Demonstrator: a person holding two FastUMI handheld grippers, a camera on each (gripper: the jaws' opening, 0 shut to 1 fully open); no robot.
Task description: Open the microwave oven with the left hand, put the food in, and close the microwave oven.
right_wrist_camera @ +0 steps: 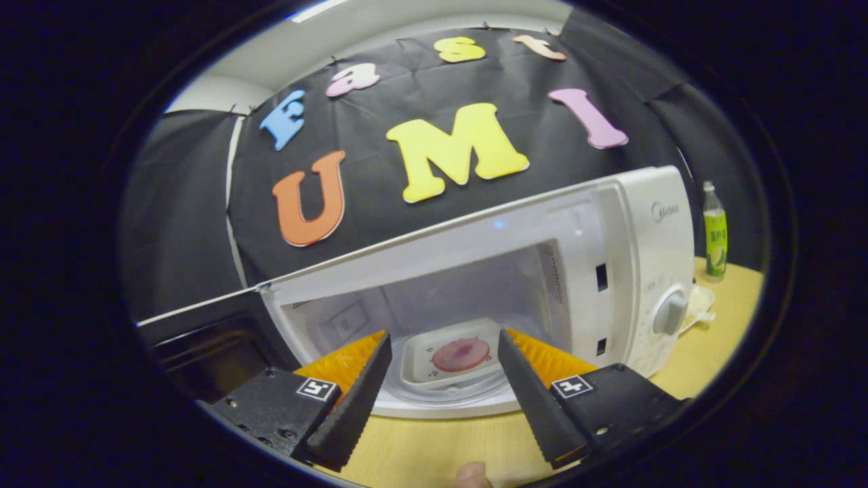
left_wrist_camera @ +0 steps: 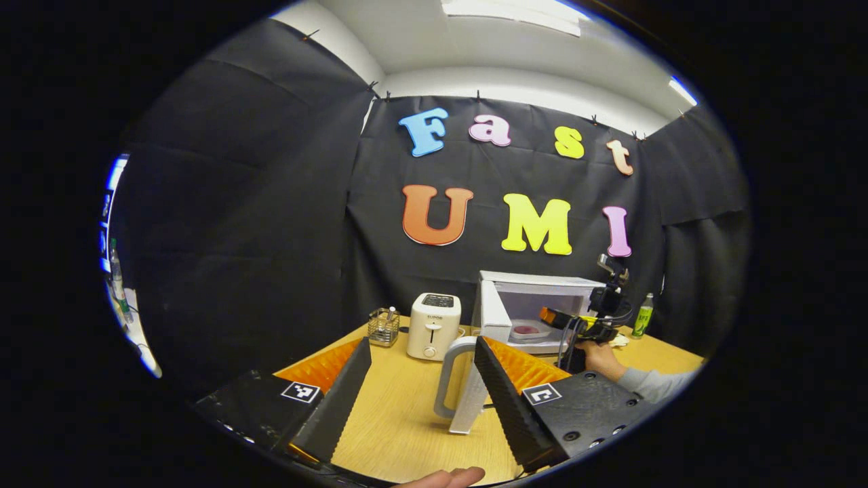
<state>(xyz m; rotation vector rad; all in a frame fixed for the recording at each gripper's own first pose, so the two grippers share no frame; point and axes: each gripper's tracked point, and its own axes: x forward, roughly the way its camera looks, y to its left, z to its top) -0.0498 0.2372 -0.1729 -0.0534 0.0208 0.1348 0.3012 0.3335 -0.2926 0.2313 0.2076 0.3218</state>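
Door [left_wrist_camera: 468, 386] of the microwave [left_wrist_camera: 542, 298] stands swung out toward the left gripper [left_wrist_camera: 420, 386], its handle lying between that gripper's 2 spread fingers; nothing is clamped, so the gripper looks placed to push the door shut. In the left gripper view a toaster [left_wrist_camera: 434, 325] and a wire basket [left_wrist_camera: 384, 327] sit left of the oven, a green bottle [left_wrist_camera: 642, 316] right of it, all on the wooden table [left_wrist_camera: 400, 420]. The right gripper [left_wrist_camera: 576, 325] hangs at the oven's mouth.

Right gripper view: right gripper fingers apart, empty, just outside the cavity. Tray [right_wrist_camera: 456, 359] with pink food [right_wrist_camera: 461, 354] rests inside on the oven floor, so loading looks done; closing remains.
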